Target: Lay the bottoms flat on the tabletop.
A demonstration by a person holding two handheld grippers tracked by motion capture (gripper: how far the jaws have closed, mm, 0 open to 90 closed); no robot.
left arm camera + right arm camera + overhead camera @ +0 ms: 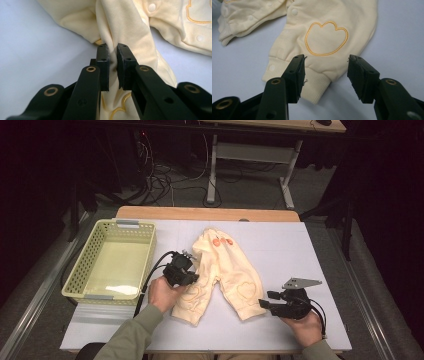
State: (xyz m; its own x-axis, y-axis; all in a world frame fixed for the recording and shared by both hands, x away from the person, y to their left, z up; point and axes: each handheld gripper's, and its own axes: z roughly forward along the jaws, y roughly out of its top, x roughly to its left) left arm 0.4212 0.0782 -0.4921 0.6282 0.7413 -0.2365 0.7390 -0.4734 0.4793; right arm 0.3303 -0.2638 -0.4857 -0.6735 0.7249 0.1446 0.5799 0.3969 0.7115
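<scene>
A pair of cream baby trousers (225, 262) lies flat on the white table (295, 245), legs toward me, with orange heart outlines on the knees. My left gripper (195, 278) is at the left leg. In the left gripper view, that gripper (113, 50) is shut on a raised fold of the cream cloth (125, 25). My right gripper (261, 304) rests low beside the right leg's cuff. In the right gripper view, it (325, 65) stands open, with the ribbed cuff (317, 90) lying between its jaws and the pads apart from it.
A pale green mesh basket (85, 255) with nothing in it stands at the table's left. The table's wooden far edge (207, 213) runs behind the trousers. Beyond it are a desk frame (250, 152) and floor cables (165, 175).
</scene>
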